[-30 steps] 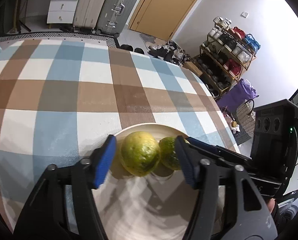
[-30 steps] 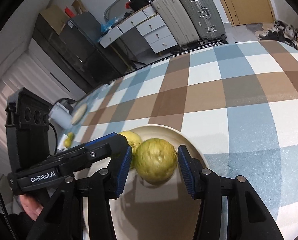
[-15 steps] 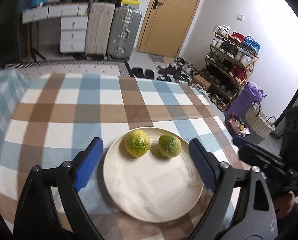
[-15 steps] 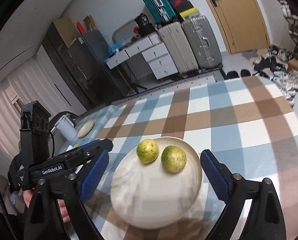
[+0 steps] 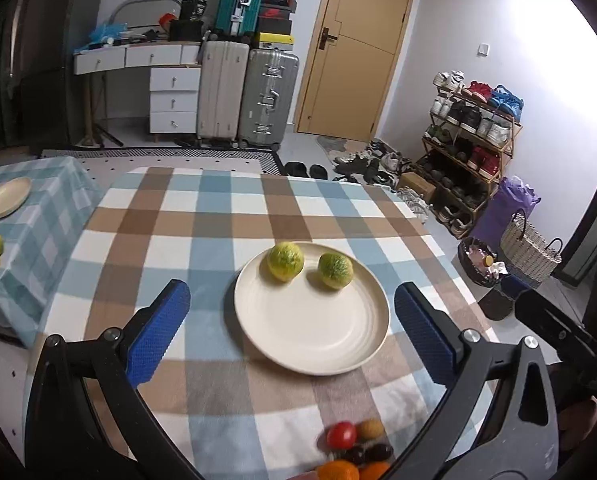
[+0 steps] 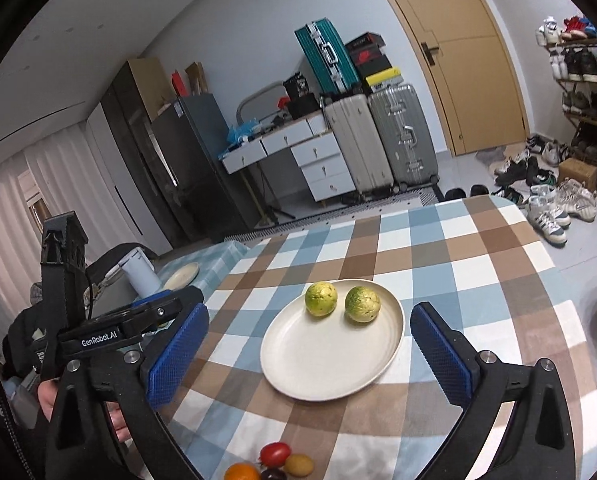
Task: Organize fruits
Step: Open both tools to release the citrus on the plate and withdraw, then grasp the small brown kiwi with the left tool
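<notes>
The checked tabletop (image 5: 202, 216) fills the middle of both views, its far edge running across the upper middle of the frame with bare floor and suitcases (image 5: 250, 96) beyond. In the left wrist view a lower side table (image 5: 38, 216) stands just past the left edge, carrying a small plate (image 5: 8, 202). Wide stretches of cloth lie bare around the big plate (image 5: 310, 320) on every side except the near one, where a cluster of small fruits (image 5: 354, 448) sits at the bottom edge of the frame.

The left gripper (image 5: 292, 328) has its blue fingers (image 5: 158, 332) spread wide and opening, nothing pinched; the plate lies between and beyond them, untouched. The two green-yellow fruits (image 5: 285, 261) rest side by side on the plate's far half, above and well apart from the fingertips.

The right gripper (image 6: 310, 356) is likewise spread and opening, its fingers (image 6: 178, 356) flanking the plate (image 6: 318, 364) in the lower frame without contact. The two fruits (image 6: 362, 305) sit at the plate's far rim, clear of both fingers. The small fruits (image 6: 276, 462) show at the bottom centre.
</notes>
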The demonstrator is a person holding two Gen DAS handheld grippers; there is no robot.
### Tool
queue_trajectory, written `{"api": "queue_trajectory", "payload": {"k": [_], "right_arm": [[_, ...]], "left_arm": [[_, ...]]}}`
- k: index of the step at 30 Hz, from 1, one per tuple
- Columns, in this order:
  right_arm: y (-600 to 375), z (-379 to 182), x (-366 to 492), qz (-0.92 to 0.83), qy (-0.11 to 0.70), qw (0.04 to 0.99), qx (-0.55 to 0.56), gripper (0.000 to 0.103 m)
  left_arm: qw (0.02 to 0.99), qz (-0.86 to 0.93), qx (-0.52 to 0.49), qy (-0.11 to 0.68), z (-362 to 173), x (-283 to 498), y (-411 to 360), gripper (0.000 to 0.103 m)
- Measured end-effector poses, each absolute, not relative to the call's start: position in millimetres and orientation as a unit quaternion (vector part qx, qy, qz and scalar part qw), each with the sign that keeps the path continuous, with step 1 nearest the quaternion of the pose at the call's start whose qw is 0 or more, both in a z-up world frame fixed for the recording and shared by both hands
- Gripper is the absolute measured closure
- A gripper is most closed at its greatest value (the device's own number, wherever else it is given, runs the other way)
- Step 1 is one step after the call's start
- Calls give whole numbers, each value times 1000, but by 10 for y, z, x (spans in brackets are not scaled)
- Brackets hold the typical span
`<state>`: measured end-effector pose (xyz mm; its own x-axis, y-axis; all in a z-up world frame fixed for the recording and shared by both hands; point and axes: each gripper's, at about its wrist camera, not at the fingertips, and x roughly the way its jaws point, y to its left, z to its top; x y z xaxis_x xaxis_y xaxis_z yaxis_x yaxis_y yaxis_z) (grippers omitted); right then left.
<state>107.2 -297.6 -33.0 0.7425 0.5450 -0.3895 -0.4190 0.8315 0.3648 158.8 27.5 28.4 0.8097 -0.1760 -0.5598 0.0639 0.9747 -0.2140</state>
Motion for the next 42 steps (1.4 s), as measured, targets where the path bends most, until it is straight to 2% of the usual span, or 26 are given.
{"api": "queue_trajectory", "payload": {"k": [13, 42], "right_arm": [[-2834, -286, 361, 263, 228, 934, 84, 0], [-2844, -1229, -387, 264, 280, 919, 82, 0]], "left_arm": [[951, -43, -78, 297, 180, 589, 267, 1], [898, -111, -98, 414, -1034, 177, 100, 1]]}}
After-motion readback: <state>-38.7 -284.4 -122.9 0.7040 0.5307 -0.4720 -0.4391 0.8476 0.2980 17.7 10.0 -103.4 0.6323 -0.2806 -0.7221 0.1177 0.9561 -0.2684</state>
